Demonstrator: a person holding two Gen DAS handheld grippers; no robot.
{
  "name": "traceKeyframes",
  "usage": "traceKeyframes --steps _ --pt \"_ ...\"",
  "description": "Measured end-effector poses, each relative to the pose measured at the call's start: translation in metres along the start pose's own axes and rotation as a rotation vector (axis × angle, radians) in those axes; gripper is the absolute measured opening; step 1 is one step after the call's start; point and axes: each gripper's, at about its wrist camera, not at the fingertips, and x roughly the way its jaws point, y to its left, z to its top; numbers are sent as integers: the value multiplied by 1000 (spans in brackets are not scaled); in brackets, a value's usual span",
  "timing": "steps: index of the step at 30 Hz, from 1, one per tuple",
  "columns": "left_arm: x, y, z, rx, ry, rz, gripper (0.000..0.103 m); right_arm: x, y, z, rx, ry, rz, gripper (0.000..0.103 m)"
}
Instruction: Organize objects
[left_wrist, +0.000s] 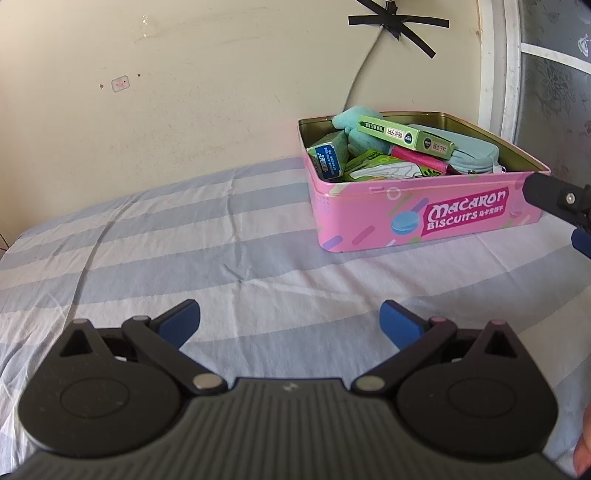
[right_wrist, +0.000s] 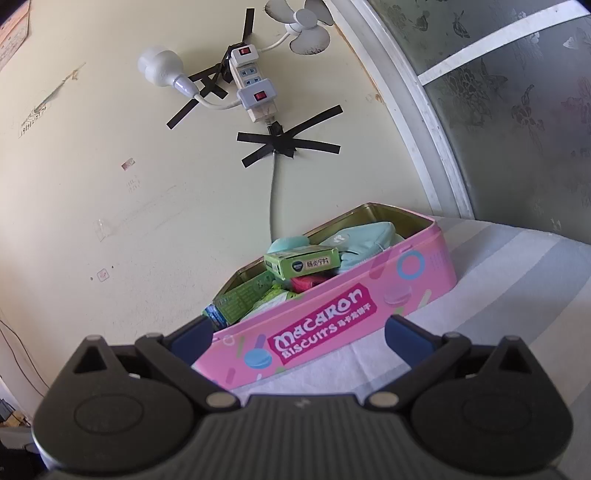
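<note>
Two grippers, both with jaws spread wide and nothing between them. Left gripper (left_wrist: 290, 321) hangs over bare striped bedsheet (left_wrist: 221, 258); the pink biscuit tin (left_wrist: 424, 210) sits ahead and to the right of its jaws, well apart from them. Right gripper (right_wrist: 297, 334) is close to the same tin (right_wrist: 332, 314): the tin's long printed side lies just beyond the fingertips, and its near corner sits low between the spread jaws; contact cannot be confirmed. Tin is open and full: green carton (right_wrist: 303, 263) on top, teal pouch (right_wrist: 362, 240) behind it, a second green box (right_wrist: 240, 301) and a blue-and-white packet (left_wrist: 327, 158) toward the far-left end. Power strip (right_wrist: 255, 88) taped to the wall above.
</note>
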Motion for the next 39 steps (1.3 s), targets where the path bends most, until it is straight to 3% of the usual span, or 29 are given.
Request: traceKeyframes --steps 39 --pt "9 0 -2 10 47 -28 103 6 3 -11 0 36 0 103"
